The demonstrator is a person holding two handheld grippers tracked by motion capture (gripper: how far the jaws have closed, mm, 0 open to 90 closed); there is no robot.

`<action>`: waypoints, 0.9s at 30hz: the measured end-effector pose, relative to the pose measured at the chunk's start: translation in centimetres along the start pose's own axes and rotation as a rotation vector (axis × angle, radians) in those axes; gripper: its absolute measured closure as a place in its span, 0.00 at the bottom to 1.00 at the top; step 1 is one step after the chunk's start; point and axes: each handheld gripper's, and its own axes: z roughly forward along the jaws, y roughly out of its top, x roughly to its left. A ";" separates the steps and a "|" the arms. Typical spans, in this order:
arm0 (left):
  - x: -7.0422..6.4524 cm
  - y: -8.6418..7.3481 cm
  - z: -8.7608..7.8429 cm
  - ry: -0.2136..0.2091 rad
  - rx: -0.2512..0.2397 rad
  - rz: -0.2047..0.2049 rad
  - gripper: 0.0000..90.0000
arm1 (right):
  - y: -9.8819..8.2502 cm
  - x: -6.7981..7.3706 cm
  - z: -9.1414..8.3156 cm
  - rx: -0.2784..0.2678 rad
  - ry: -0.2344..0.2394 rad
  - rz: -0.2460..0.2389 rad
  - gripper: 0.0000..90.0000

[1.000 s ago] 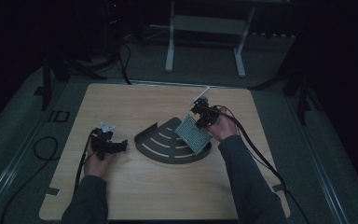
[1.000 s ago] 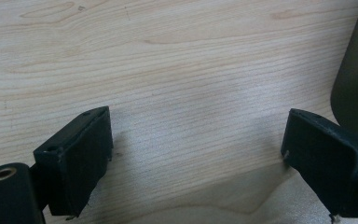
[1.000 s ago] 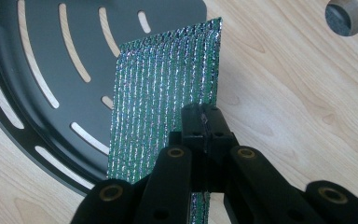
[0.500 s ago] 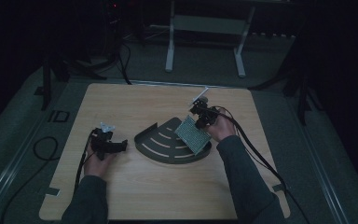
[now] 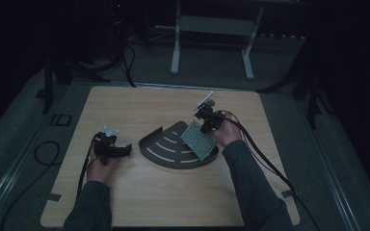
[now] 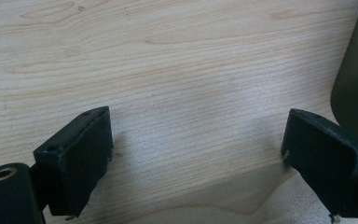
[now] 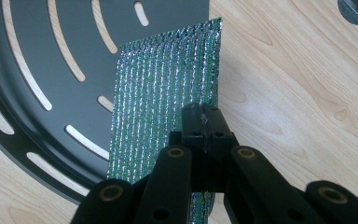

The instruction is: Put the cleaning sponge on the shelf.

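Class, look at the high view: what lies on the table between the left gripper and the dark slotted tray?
Nothing: between the left gripper and the dark slotted tray there is bare wooden table, as the high view shows.

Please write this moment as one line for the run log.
right gripper: shut on green sponge pad over slotted tray | left gripper: open, empty, above table

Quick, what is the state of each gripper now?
Left gripper: open, holding nothing, above the table.
Right gripper: shut on the green mesh sheet.
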 end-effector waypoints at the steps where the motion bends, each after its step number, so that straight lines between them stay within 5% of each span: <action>1: 0.0 0.0 0.0 0.000 0.000 0.000 0.10 | 0.0 0.0 0.0 0.000 -0.001 0.001 1.00; 27: 0.0 0.0 0.0 -0.001 0.003 0.003 0.10 | -0.1 0.9 1.1 0.032 -0.040 -0.011 1.00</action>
